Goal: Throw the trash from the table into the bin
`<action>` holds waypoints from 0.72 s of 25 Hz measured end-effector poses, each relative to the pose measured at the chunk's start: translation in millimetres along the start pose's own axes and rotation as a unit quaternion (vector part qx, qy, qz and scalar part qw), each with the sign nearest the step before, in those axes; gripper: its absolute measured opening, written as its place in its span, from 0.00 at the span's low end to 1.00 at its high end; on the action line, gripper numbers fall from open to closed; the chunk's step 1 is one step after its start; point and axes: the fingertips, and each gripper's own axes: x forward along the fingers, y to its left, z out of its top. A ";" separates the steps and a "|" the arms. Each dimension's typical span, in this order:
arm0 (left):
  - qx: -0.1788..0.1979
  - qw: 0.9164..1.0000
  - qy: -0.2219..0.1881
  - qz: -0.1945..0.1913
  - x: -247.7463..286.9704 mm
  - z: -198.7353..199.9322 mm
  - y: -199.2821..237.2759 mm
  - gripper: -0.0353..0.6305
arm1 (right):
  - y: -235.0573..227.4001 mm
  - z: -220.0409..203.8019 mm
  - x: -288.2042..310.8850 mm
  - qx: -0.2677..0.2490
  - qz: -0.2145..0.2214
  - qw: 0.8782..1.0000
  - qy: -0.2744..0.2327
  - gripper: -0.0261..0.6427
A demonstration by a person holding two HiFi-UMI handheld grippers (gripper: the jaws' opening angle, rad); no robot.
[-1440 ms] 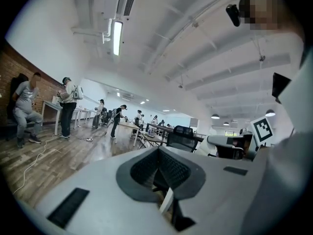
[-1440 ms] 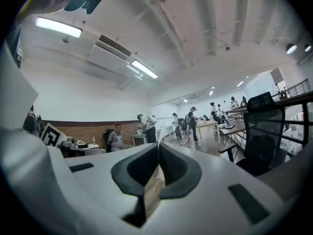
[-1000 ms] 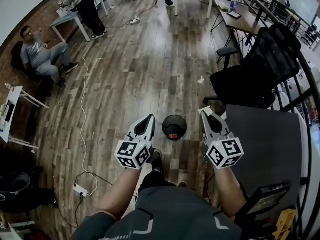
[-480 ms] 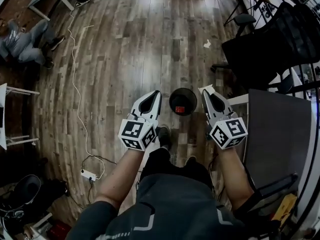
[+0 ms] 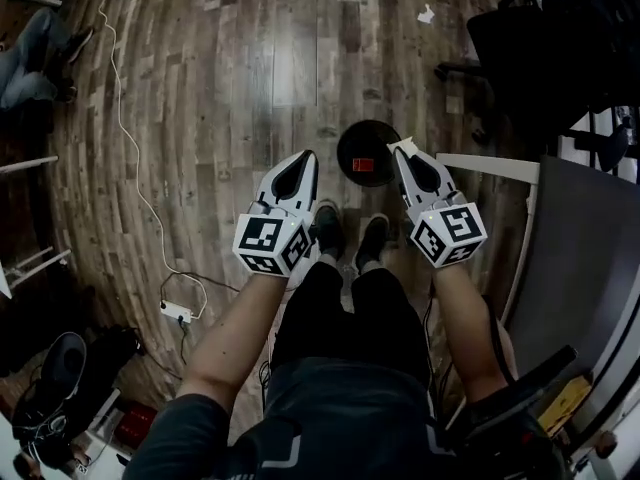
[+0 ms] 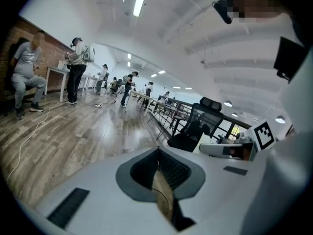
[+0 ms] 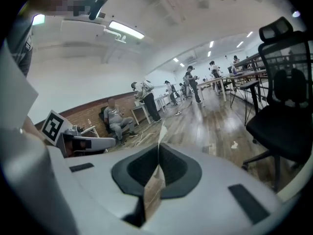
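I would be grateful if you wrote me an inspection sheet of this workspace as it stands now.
Surface: dark table with a white edge at the right, only partly in view.
Job's things: black bin on the floor ahead of both grippers, something red inside it; paper scrap in the right gripper.
Clutter: white scrap on the floor near the black chair.
Grippers: left gripper jaws shut, nothing seen poking out; right gripper jaws shut on the paper scrap.
Cables: white cable runs over the floor to a power strip.
Surroundings: wood floor; seated person at the far left.
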 end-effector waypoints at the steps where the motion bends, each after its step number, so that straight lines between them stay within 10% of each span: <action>1: 0.001 1.000 0.013 0.006 10.4 -18.1 3.7 0.07 | -8.8 -15.8 6.4 0.006 0.003 1.000 0.008 0.06; 18: -0.041 0.991 0.107 0.068 120.8 -237.1 87.1 0.07 | -79.4 -241.8 119.4 0.012 0.068 0.992 0.108 0.06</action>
